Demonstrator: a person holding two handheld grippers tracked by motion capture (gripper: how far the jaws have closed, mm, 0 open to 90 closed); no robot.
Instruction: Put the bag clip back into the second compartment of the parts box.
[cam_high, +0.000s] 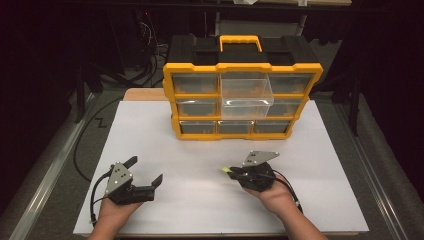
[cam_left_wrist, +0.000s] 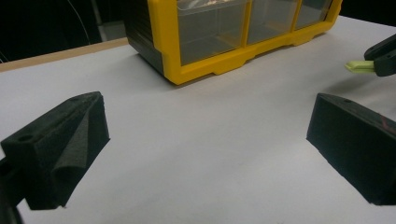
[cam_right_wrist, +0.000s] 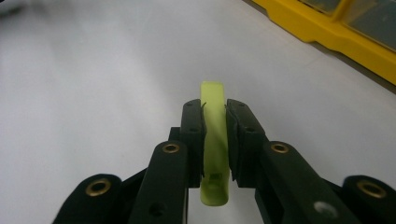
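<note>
Right gripper (cam_high: 235, 172) jaws pinch a yellow-green strip (cam_right_wrist: 214, 140) above the bench (cam_high: 200, 150); left gripper (cam_high: 145, 175) jaws spread, empty; organiser's drawer (cam_high: 246, 97) stands pulled out, so stowing likely remains.

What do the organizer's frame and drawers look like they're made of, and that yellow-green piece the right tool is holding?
Organizer frame: likely moulded plastic, opaque yellow, slight sheen. Drawers: clear glossy plastic, see-through with glare. Yellow-green piece, clamped in the right tool: probably smooth plastic, faintly translucent; hard to confirm.

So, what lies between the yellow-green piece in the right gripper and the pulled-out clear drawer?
Nothing: in the high view, bare white table separates the yellow-green piece, held by the right gripper, from the organizer with its clear drawer.
</note>
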